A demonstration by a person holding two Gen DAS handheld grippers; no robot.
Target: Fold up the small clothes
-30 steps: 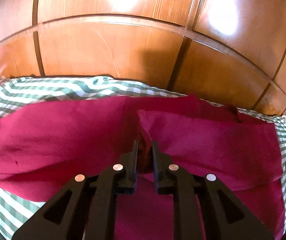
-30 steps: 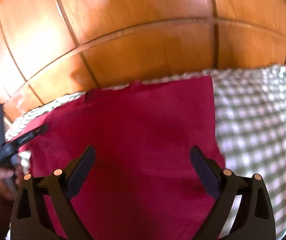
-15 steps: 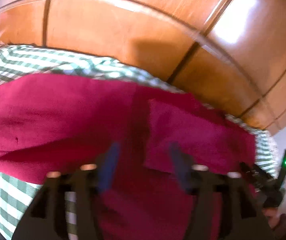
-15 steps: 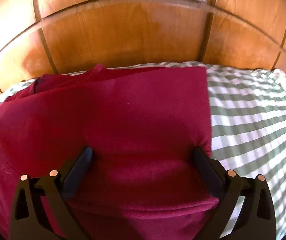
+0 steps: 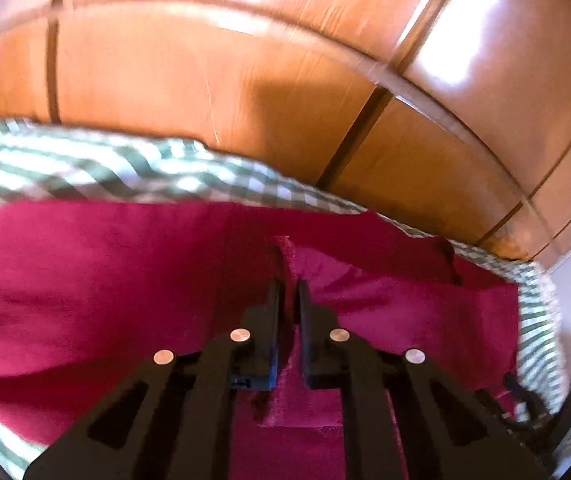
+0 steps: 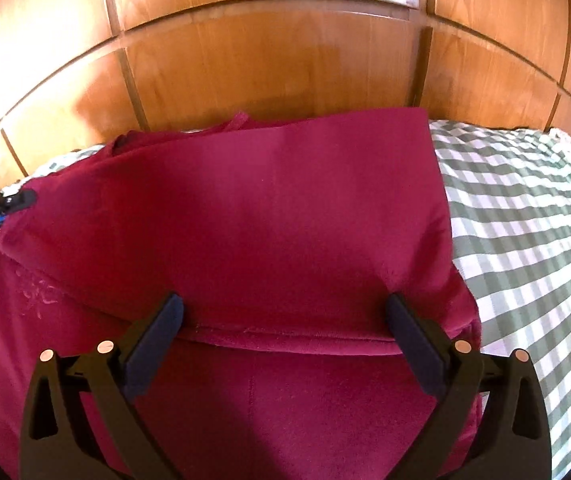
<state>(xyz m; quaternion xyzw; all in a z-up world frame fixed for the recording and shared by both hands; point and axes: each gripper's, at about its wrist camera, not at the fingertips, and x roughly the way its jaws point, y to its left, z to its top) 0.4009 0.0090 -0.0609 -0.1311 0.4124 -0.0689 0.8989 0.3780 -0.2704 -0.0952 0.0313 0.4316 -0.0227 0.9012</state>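
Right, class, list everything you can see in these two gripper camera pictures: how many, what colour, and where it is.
Garment: one, dark red, spread over the checked cloth, its near part folded over itself.
Checked cloth: one, green and white, under the garment, showing to its right and behind it.
Wooden panelling: one panelled surface, glossy orange-brown, upright behind the cloth.
Left gripper: one, black, its fingers shut on a raised fold of the garment.
Right gripper: one, black, its fingers wide open, tips at the garment's folded edge; contact cannot be told.
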